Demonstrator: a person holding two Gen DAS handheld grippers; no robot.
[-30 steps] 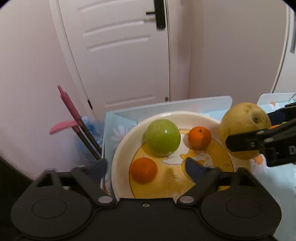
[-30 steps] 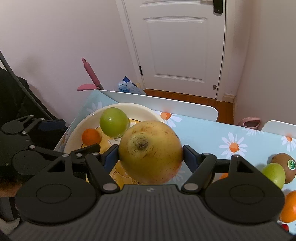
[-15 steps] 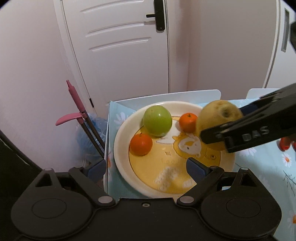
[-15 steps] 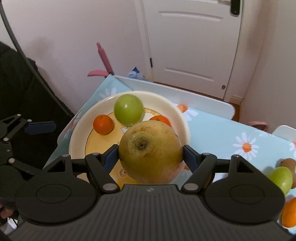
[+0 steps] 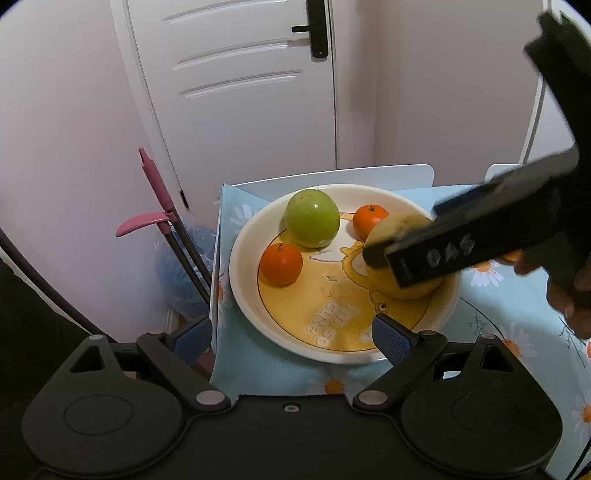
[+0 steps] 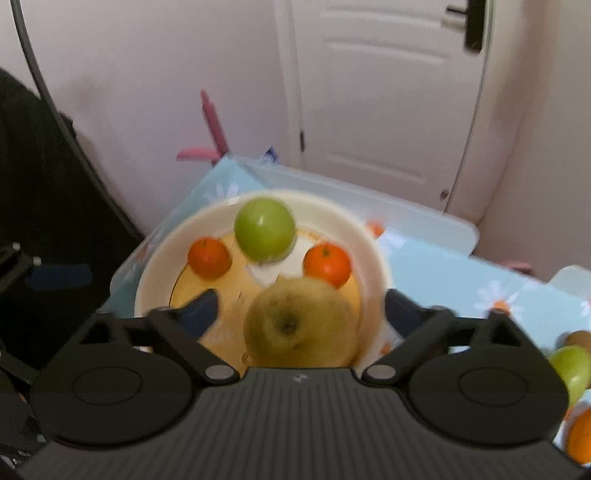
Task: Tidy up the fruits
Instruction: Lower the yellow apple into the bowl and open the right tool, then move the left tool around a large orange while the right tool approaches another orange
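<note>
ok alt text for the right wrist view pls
The right tongs are opening around a yellow pear sitting on a cream plate, pads clear of it. Behind it lie a green apple and two oranges.

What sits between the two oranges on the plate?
The green apple sits between the two oranges, slightly behind their line, on the plate. The right wrist view shows it best.

Pale pink walls (image 5: 55, 147), white panelled door (image 5: 240, 92) w/ black handle (image 5: 317, 33), wood floor.
</note>
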